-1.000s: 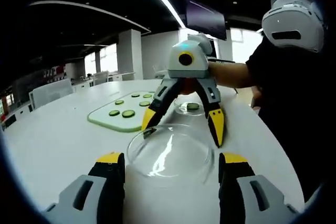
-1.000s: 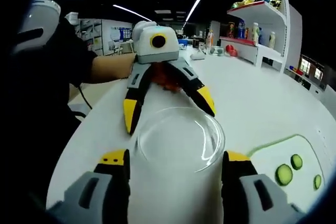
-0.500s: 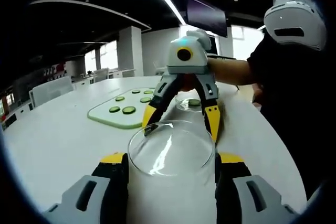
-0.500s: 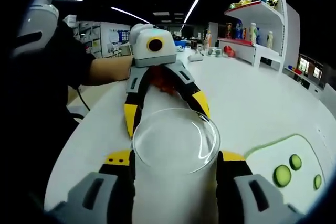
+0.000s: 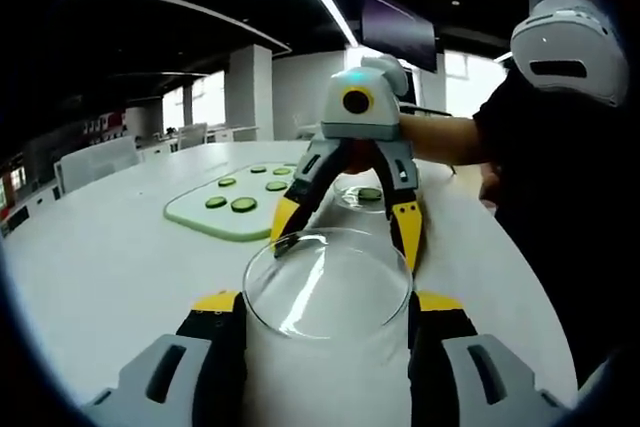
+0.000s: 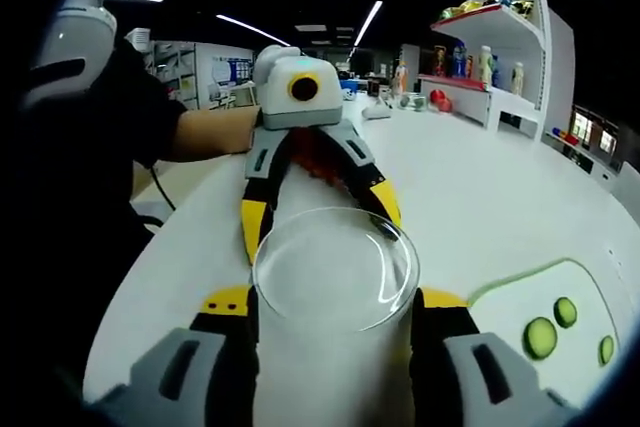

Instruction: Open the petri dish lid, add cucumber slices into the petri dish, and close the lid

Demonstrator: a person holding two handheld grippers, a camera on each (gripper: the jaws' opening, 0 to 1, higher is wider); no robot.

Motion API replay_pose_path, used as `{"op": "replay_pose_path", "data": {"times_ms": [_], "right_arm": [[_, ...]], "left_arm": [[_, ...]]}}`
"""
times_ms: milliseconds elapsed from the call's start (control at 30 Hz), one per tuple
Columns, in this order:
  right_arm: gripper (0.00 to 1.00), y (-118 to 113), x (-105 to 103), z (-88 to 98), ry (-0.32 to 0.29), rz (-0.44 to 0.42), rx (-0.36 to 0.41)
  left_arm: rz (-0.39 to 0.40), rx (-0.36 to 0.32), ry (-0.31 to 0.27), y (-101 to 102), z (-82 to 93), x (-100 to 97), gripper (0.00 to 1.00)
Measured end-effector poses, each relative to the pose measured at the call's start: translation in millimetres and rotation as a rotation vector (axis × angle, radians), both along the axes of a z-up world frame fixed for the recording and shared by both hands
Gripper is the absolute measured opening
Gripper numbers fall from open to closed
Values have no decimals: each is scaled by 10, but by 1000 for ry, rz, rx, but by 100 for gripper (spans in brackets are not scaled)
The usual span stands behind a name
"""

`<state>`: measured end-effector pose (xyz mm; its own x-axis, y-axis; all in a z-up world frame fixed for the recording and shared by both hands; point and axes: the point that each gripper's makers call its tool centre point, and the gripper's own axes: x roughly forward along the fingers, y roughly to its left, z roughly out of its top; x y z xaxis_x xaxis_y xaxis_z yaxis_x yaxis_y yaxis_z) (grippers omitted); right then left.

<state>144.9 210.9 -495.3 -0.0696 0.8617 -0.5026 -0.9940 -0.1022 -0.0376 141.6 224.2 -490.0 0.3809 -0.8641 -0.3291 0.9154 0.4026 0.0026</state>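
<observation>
Gripping the clear round glass petri dish lid from opposite sides, the left gripper and right gripper both clamp its rim above the white round table. Beyond it sits the clear petri dish base (one cucumber slice inside), and a pale green cutting board carrying round green cucumber slices lies near, beside the person's black sleeve.
</observation>
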Motion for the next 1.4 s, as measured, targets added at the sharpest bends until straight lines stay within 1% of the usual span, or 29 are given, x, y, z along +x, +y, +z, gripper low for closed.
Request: {"op": "replay_pose_path", "data": {"times_ms": [233, 333, 467, 600, 933, 1400], "right_arm": [[57, -7, -23, 2, 0, 4, -5], [57, -21, -18, 21, 3, 2, -2], [57, -63, -12, 65, 18, -4, 1], [57, -120, -11, 115, 12, -8, 11], [57, -297, 44, 179, 3, -25, 20], [57, -613, 26, 273, -24, -41, 31]], "left_arm": [[-4, 9, 4, -7, 3, -16, 64], [-8, 11, 1, -18, 33, -10, 64], [-15, -2, 1, -55, 84, -9, 64], [-20, -11, 3, -101, 108, -3, 64], [-40, -4, -7, -283, 182, 32, 64], [-69, 7, -19, -604, 254, 18, 64]]}}
